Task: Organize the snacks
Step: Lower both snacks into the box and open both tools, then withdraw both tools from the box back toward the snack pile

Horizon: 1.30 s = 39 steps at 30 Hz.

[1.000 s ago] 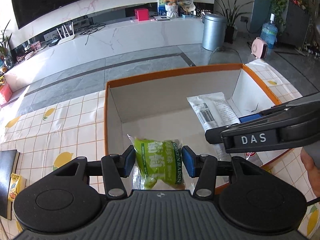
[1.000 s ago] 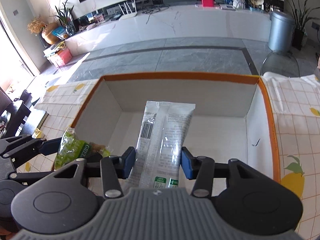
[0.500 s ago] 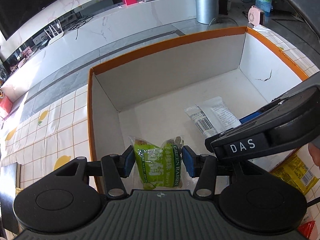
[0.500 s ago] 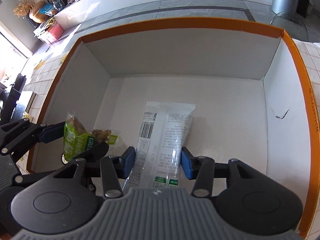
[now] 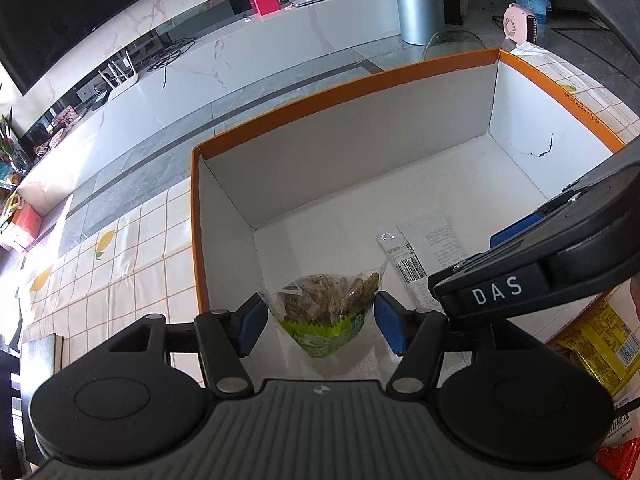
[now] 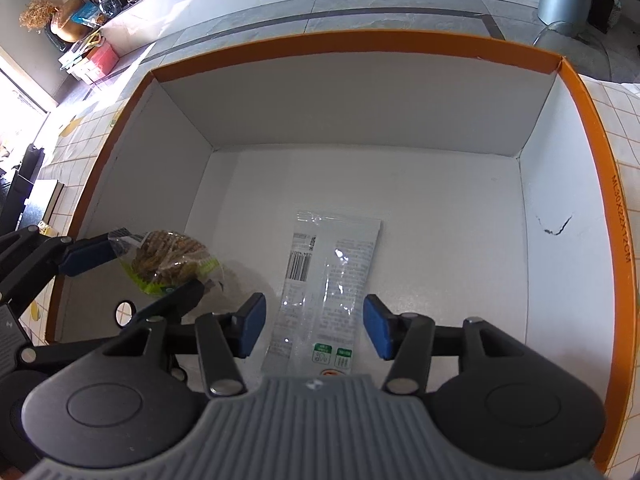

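Change since earlier: both snacks, gripped a second ago above the box, now lie on its floor with the pads drawn off them.
Left gripper [image 5: 320, 322]: jaws opening, a clear gap each side of the green raisin bag [image 5: 328, 312], which sits between the fingers and just ahead of them.
Right gripper [image 6: 314, 326]: jaws opening too; the clear wrapped bar [image 6: 328, 280] lies flat between its fingers, touched by neither pad as far as I can see.
Box [image 6: 360, 44]: orange-rimmed, white inside, otherwise bare ahead of both grippers; a small dark tear marks its right wall.
Risk: the raisin bag looks propped up, not flat, so I judge it could topple or catch on a pad if the left hand lifts before the jaws widen further. The two grippers sit close side by side and could knock together on the way out.
Still outside: yellow packet [image 5: 600, 348] beyond the right of the left gripper.
Surface: checked tablecloth [image 5: 120, 264] with lemon prints.
Room: grey tiled floor, long white marble bench, metal bin [image 5: 418, 8] far ahead.
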Available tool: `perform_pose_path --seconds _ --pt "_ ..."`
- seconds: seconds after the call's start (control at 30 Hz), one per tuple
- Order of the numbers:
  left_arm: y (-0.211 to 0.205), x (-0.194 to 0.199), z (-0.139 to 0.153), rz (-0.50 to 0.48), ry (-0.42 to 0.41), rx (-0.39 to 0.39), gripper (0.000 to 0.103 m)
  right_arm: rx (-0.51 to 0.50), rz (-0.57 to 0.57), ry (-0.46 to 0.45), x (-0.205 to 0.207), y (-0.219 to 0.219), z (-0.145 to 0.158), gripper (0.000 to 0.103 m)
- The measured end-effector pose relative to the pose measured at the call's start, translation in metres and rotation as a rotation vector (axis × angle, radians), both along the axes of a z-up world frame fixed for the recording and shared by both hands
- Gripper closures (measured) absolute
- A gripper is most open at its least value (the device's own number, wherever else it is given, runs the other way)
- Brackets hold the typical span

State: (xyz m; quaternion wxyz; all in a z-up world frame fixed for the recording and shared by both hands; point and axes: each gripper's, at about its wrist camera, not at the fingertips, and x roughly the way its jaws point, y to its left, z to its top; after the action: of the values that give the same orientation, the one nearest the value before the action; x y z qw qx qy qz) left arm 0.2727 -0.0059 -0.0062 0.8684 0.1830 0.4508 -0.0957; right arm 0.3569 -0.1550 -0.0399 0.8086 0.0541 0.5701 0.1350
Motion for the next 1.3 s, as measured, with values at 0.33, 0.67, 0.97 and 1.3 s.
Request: perform_pose_path --seconds 0.33,0.67,0.97,1.3 --pt "-0.011 -0.029 0.025 -0.024 -0.118 0.04 0.026 -0.034 -0.031 -0.087 -0.015 -0.012 0.031 0.043" --pt "-0.012 -0.066 0.057 0.019 -0.225 0.023 0.025 -0.066 -0.03 -0.271 -0.061 -0.029 0.084 0.039" --pt "0.0 -0.116 0.084 0.119 -0.352 -0.014 0.022 -0.086 -0.019 -0.465 -0.144 -0.043 0.111 0.032" --pt "0.006 -0.172 0.078 0.146 -0.389 -0.162 0.02 -0.042 -0.046 -0.58 -0.243 -0.052 0.102 0.027"
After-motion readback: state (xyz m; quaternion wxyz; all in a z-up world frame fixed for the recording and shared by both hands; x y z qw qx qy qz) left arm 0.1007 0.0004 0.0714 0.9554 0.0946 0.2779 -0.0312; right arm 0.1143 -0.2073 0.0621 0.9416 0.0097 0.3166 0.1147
